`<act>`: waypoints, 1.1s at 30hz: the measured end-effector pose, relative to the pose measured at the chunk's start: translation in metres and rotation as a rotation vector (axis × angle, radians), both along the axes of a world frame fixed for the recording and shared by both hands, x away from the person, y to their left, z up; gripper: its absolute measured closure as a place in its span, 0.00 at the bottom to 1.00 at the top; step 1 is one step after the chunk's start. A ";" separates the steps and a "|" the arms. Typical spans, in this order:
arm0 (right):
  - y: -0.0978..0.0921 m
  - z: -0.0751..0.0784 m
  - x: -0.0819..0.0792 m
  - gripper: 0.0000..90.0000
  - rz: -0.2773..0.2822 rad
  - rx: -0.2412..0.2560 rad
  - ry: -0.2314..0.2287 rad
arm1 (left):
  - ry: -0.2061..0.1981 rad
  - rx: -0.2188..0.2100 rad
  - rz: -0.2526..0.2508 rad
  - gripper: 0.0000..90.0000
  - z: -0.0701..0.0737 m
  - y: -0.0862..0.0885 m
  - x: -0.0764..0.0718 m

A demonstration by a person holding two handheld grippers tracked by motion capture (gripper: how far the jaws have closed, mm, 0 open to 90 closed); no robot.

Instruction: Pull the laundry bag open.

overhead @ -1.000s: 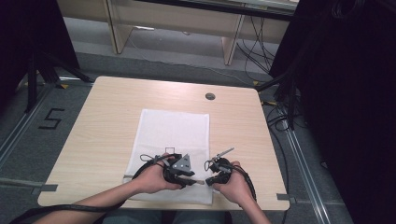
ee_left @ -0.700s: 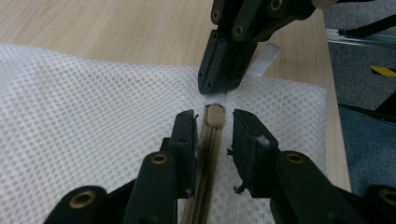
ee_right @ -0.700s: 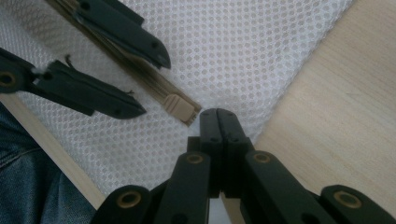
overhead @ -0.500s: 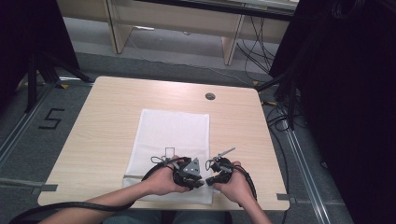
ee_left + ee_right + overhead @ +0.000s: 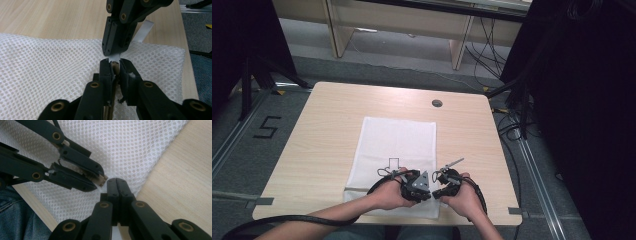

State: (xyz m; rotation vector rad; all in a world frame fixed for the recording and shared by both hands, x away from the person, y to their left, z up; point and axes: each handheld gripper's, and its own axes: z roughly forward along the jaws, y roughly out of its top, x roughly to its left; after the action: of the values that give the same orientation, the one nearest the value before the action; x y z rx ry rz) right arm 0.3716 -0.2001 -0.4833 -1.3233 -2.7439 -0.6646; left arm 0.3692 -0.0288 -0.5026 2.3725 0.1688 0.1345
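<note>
A white mesh bag [image 5: 397,145] lies flat on the wooden table [image 5: 327,135]. Both grippers meet at its near right corner. My left gripper [image 5: 429,193] is shut on the beige zipper end [image 5: 114,65] at the bag's edge [image 5: 50,62]. My right gripper [image 5: 436,193] comes in from the opposite side, tip to tip with the left. Its jaws [image 5: 117,181] are shut on a white pull strip [image 5: 144,30], which runs slanting out behind them. In the right gripper view the left gripper [image 5: 99,179] lies over the mesh [image 5: 130,145].
A small black square outline [image 5: 393,162] is marked on the bag. A round cable hole [image 5: 437,103] sits near the table's far edge. The table's front edge lies right under the hands. Cables and black stands crowd the floor at right.
The left hand and its gripper have slid a little to the right, closing up against the right gripper. The right gripper has barely moved.
</note>
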 end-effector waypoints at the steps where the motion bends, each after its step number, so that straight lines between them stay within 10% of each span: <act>1: 0.000 0.000 0.000 1.00 0.000 0.001 0.000 | -0.004 0.004 -0.004 0.90 0.001 0.000 0.000; 11: 0.001 0.002 -0.002 1.00 -0.038 0.004 0.039 | 0.071 -0.026 0.026 0.90 0.002 -0.002 0.006; 33: 0.003 0.001 -0.003 1.00 -0.003 -0.026 -0.019 | 0.031 -0.002 0.006 0.91 0.004 0.000 0.003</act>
State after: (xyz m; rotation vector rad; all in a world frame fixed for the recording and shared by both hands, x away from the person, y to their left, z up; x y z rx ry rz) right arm 0.3687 -0.1972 -0.4828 -1.3337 -2.7758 -0.6472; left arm 0.3726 -0.0292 -0.4989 2.3730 0.1902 0.1004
